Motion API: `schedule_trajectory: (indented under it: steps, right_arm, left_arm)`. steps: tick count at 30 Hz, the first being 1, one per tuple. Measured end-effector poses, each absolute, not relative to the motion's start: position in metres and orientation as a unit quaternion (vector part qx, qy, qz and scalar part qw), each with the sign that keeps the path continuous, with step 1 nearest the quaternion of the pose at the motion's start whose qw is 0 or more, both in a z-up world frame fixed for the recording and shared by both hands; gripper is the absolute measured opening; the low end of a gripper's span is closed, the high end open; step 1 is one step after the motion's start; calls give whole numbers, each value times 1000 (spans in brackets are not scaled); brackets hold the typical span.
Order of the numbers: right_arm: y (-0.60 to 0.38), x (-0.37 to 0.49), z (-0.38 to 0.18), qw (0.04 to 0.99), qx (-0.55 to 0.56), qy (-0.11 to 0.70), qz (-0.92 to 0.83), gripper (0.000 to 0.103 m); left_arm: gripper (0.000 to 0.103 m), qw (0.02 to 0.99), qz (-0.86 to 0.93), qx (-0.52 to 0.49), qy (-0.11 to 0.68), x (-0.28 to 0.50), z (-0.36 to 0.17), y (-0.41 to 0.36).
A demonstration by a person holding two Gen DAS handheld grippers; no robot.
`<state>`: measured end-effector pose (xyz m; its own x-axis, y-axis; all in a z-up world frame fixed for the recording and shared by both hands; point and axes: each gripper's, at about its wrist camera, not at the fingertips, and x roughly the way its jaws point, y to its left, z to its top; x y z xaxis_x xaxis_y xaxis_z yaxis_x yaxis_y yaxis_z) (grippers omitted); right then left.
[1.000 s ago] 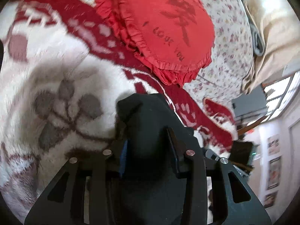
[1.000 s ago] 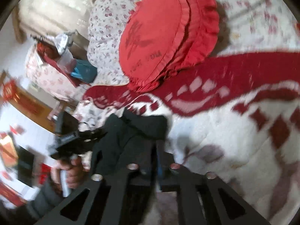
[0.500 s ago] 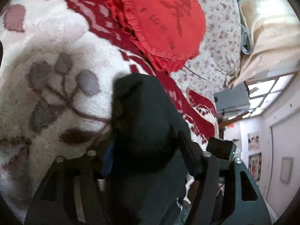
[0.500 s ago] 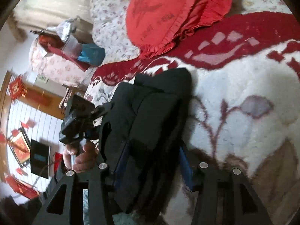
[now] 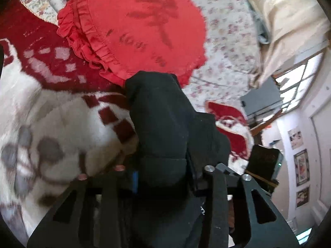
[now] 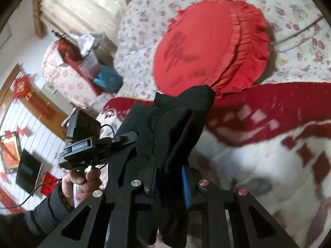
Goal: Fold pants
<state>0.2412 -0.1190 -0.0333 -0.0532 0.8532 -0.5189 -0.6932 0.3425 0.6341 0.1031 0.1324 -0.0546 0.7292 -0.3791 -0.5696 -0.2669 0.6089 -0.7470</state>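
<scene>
Both tongs [image 5: 163, 177] [image 6: 168, 184] pinching soft black pants [image 5: 163, 124]

You've got a round red frilled cushion [image 5: 142, 26] lying on the floral bedsheet [image 5: 229, 47], far centre, w/ dark lettering on its face. Nearer you, a fluffy white-and-red blanket [image 5: 62, 111] covers the bed; its red band runs just below the cushion, grey flower motifs at near left. In the right-wrist view, far left: a floral-covered seat [image 6: 62, 76] w/ a blue bag [image 6: 109, 78] and clear plastic stuff on it, cream curtain [image 6: 82, 2] behind. Left-wrist view, far right: bright window [image 5: 298, 86], framed pics on the wall [image 5: 301, 167].
</scene>
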Motion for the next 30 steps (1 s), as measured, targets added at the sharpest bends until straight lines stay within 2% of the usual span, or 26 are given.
schedule_trajectory:
  steps: [2,4,7,9,10,11,18,24,26,27,28,30]
  right_arm:
    - [-114,252,-50,684,83,479,544,27]
    - [-116,261,-73,679,93,517,512,32]
    - [-148,264,-74,697,140,484,510,34]
    - [-172,262,-77,719,133,465,498,34]
    - [-181,260,-79,737,107,448,495,23]
    - [-187,256,-80,744,80,431,505,19]
    - [-189,230,-85,788,-13,378,486,19]
    - [-200,239,-90,771,30,388,504,19]
    - [-201,240,-90,768,36,389,507,19]
    - [-201,241,-90,767,39,389,509,19]
    - [-201,241,-89,767,39,389,509,19]
    - [-201,240,-89,767,38,389,509,19]
  left_arm:
    - [47,794,15,-459,399,111,-74,141]
    - [49,785,0,-489,380,104,-77,145]
    - [49,813,22,-471,343,77,-59,145]
    - [49,822,33,-467,324,54,-48,140]
    - [49,826,44,-460,322,46,-44,136]
    - [49,836,68,-440,321,35,-36,127]
    - [49,868,177,-306,347,16,-7,60]
    - [49,869,220,-290,336,-2,19,17]
    - [49,879,221,-285,313,-10,50,-3]
    - [53,887,215,-284,294,-13,65,-11]
    - [64,894,202,-286,279,-15,77,-18]
    - [70,901,183,-297,258,-15,93,-27]
